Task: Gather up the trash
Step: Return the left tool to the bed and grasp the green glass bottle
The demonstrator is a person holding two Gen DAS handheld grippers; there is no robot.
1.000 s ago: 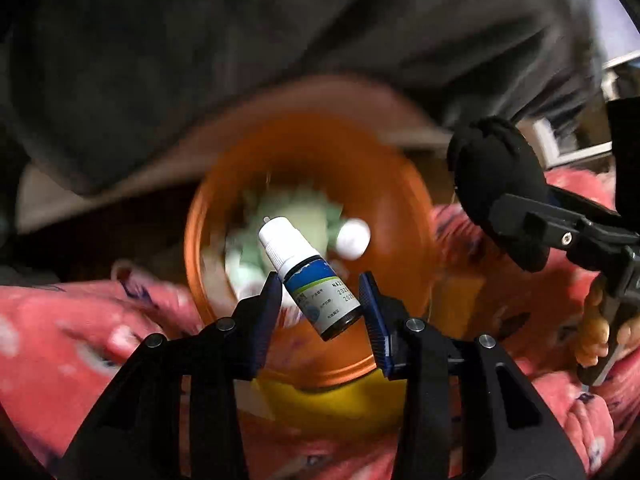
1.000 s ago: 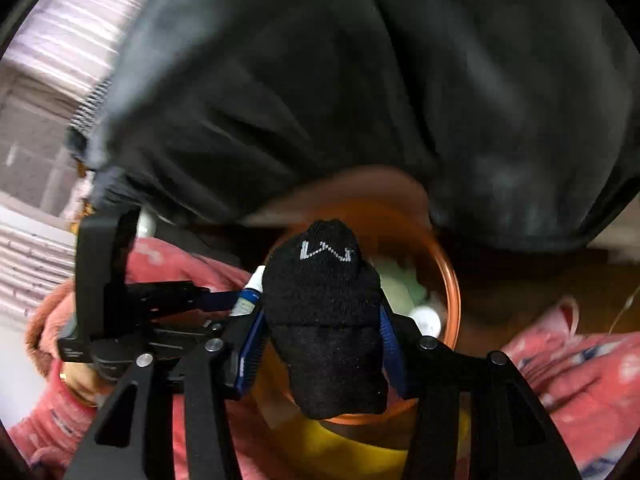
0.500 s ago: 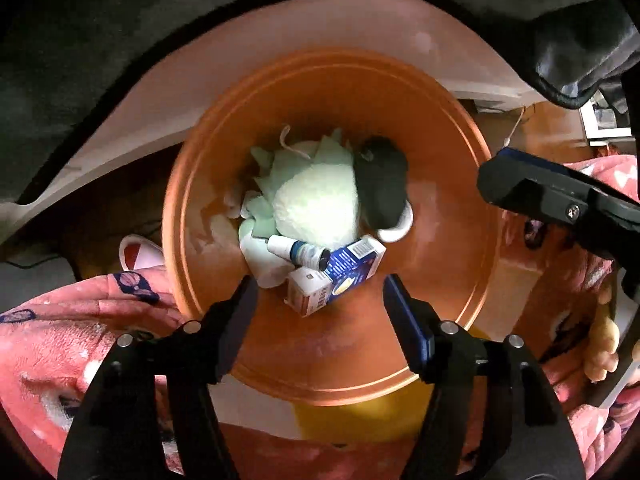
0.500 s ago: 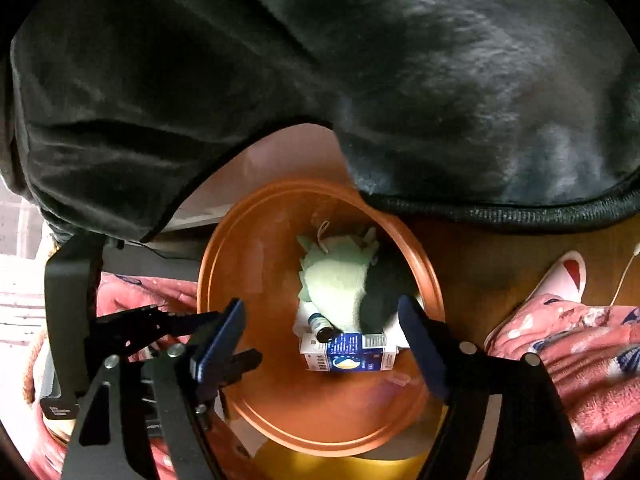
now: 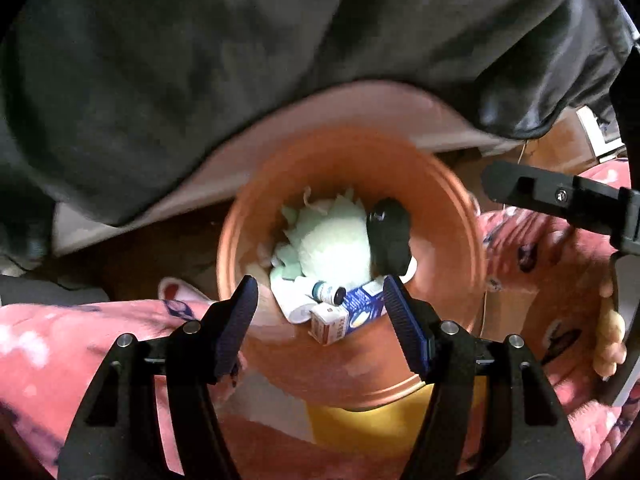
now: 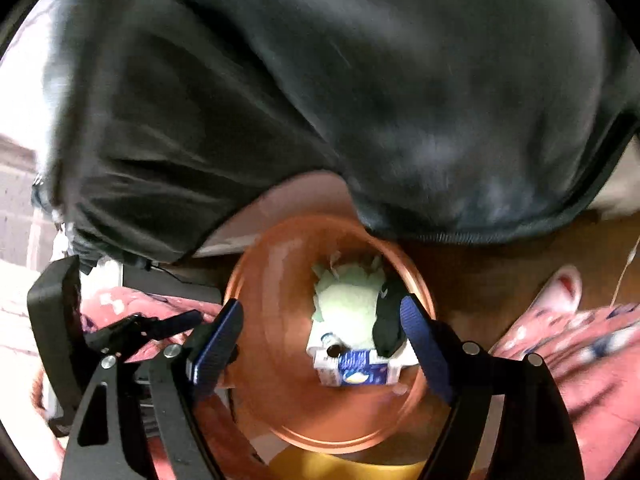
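Both grippers, left gripper [image 5: 316, 320] and right gripper [image 6: 320, 348], hang with jaws apart, empty, having just opened. The dropper bottle [image 5: 328, 291] lies in the orange bin [image 5: 460, 264] at twelve o'clock (sock [image 5: 390, 240] beside it).

Dark grey garment [image 6: 320, 100] overhead, pink patterned fabric [image 5: 72, 344] below, brown wooden floor [image 6: 492, 280] beside it

You're in a home, likely a bedroom: pink patterned fleece [image 5: 80, 344], a pink slipper [image 6: 564, 284] on wooden floor [image 6: 492, 280], an orange waste bin [image 6: 276, 320].
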